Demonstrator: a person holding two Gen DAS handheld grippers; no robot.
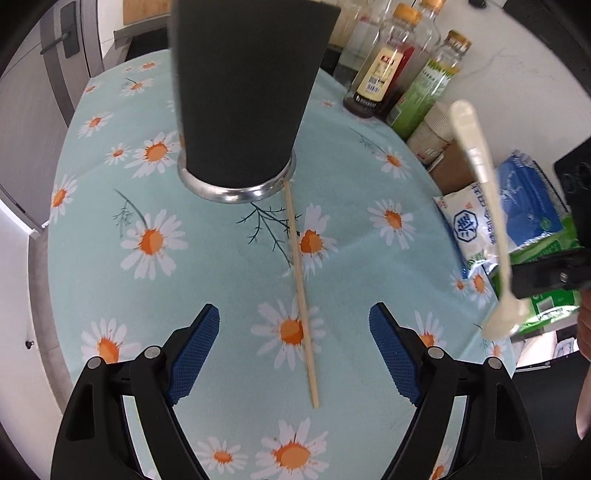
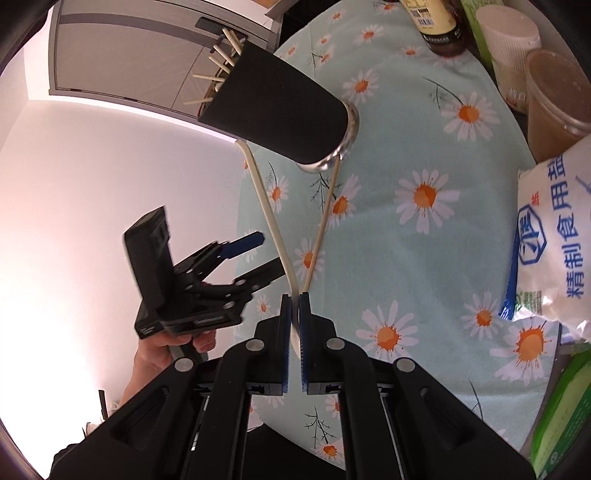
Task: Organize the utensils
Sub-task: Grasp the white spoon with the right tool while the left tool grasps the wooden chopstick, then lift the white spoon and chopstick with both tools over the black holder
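Observation:
A black utensil holder (image 1: pixel 243 92) with a metal base stands on the daisy tablecloth (image 1: pixel 207 266); in the right wrist view the holder (image 2: pixel 280 110) has several chopsticks sticking out of its top. One wooden chopstick (image 1: pixel 301 295) lies on the cloth, one end against the holder's base. My left gripper (image 1: pixel 295 332) is open above the chopstick's near half, one finger on each side. My right gripper (image 2: pixel 294 306) is shut on a cream plastic spoon (image 2: pixel 266 210), held in the air with its handle pointing toward the holder. The spoon (image 1: pixel 487 206) also shows in the left wrist view.
Sauce and oil bottles (image 1: pixel 384 74) stand at the back right of the table. A paper cup (image 2: pixel 509 33), a plastic tub (image 2: pixel 554 96), a salt bag (image 2: pixel 554 236) and green packets (image 2: pixel 565 402) line the right edge.

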